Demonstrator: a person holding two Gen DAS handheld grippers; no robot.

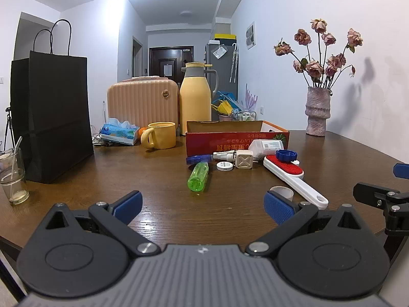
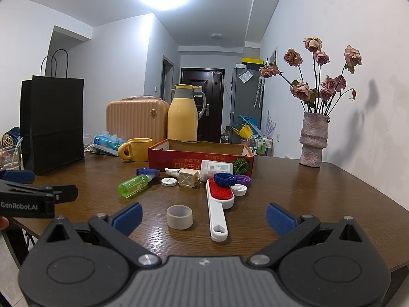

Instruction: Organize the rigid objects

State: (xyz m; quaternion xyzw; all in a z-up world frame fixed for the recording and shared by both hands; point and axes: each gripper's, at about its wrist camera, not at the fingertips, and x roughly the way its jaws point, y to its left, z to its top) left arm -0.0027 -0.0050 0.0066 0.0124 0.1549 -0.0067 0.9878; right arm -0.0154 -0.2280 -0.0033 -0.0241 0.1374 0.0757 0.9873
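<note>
Across the bottom of both wrist views the two grippers fill the foreground above a dark wooden table (image 2: 319, 194): the left gripper (image 1: 203, 206) and the right gripper (image 2: 204, 217) each have their blue pads spread wide with nothing between them. At the centre of the frames a scatter of small rigid items lies just in front of a red cardboard box (image 2: 200, 162), which sits open at mid-table. A green bottle (image 1: 198, 176) lies on its side toward the left of the cluster; a red-and-white lint brush (image 2: 218, 202) stretches toward the camera, its handle nearest. A grey tape roll (image 2: 179, 217) stands alone, low in the right wrist view, just left of the brush handle. A blue cap (image 2: 225, 178) rests on the brush head. Further back, a yellow mug (image 1: 159, 135), a yellow thermos jug (image 1: 195, 98) and a black paper bag (image 1: 52, 117) occupy the left half, and a vase of dried roses (image 2: 313, 139) stands at right.
</note>
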